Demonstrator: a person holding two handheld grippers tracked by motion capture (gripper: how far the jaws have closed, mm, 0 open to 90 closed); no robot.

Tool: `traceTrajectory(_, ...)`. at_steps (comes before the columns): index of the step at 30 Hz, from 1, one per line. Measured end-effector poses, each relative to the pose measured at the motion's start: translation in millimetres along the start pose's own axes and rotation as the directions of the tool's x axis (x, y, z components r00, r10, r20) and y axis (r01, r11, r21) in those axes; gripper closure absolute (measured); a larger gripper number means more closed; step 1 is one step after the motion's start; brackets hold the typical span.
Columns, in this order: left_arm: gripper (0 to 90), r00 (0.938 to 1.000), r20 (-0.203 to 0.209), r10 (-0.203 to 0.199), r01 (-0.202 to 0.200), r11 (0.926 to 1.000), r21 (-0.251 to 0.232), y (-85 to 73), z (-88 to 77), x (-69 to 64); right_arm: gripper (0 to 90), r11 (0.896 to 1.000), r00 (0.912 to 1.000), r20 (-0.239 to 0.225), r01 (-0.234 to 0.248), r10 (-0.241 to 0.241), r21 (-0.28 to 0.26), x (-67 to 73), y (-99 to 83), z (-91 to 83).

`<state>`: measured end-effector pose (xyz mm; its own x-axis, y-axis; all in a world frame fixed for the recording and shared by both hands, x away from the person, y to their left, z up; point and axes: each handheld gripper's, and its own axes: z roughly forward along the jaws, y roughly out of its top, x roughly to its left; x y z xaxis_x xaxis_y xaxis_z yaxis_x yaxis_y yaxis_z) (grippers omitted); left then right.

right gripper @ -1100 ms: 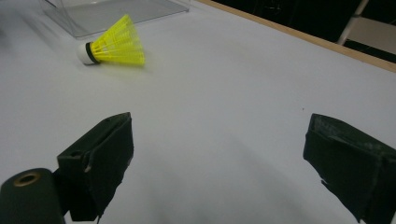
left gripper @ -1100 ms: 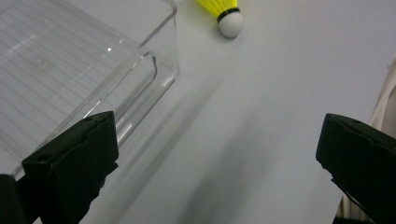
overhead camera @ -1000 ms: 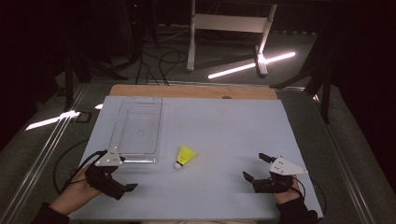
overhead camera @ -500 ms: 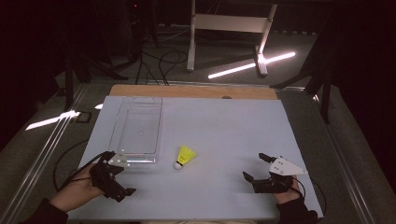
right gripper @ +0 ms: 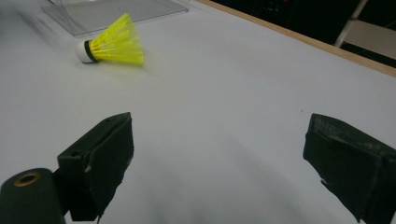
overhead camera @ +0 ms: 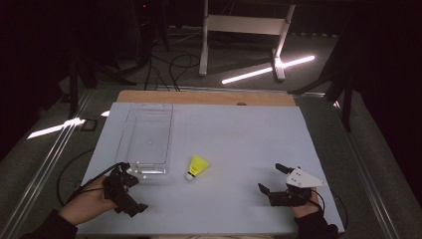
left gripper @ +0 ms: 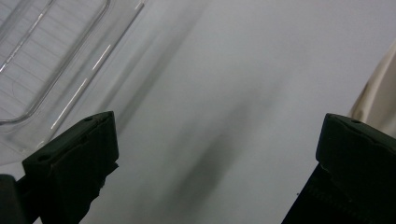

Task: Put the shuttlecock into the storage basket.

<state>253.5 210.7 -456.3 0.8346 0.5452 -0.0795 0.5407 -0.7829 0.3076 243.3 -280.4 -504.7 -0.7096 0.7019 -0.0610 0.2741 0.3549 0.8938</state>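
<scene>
Drawing back toward the person from the clear tray (overhead camera: 147,138), the left claw (overhead camera: 130,191) now hangs wide open and empty, while the right claw (overhead camera: 269,181), equally spread and empty, faces the yellow shuttlecock (overhead camera: 197,166) lying well ahead, suggesting nothing has started.

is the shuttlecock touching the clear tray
Apart. The high view shows bare white table between the shuttlecock and the clear tray.
</scene>
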Motion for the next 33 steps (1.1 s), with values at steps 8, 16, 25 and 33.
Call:
traceTrajectory(8, 0.2, 0.9986, -0.028, -0.044, 0.044, 0.999, -0.005, 11.9, 2.9, -8.5, 8.6, 1.0, 1.0, 0.003, -0.001, 0.001, 0.002, 0.1, 0.2, 0.0)
traceTrajectory(16, 0.2, 0.9987, 0.014, -0.049, 0.049, 0.9988, -0.007, 25.9, 5.9, -19.8, 8.6, 1.0, 1.0, 0.002, 0.003, -0.003, 0.003, 0.2, 0.0, 0.1)
traceTrajectory(25, 0.2, 0.9994, 0.023, -0.026, 0.027, 0.9996, -0.009, 40.6, 16.8, -32.6, 8.6, 1.0, 0.9999, 0.011, 0.0, 0.0, 0.001, 0.1, 0.6, -1.0)
traceTrajectory(33, 0.2, 0.9994, 0.004, -0.033, 0.033, 0.9984, -0.047, 54.5, 17.0, -39.6, 8.6, 1.0, 0.9999, 0.012, -0.001, 0.001, 0.002, 0.2, 0.5, -1.2)
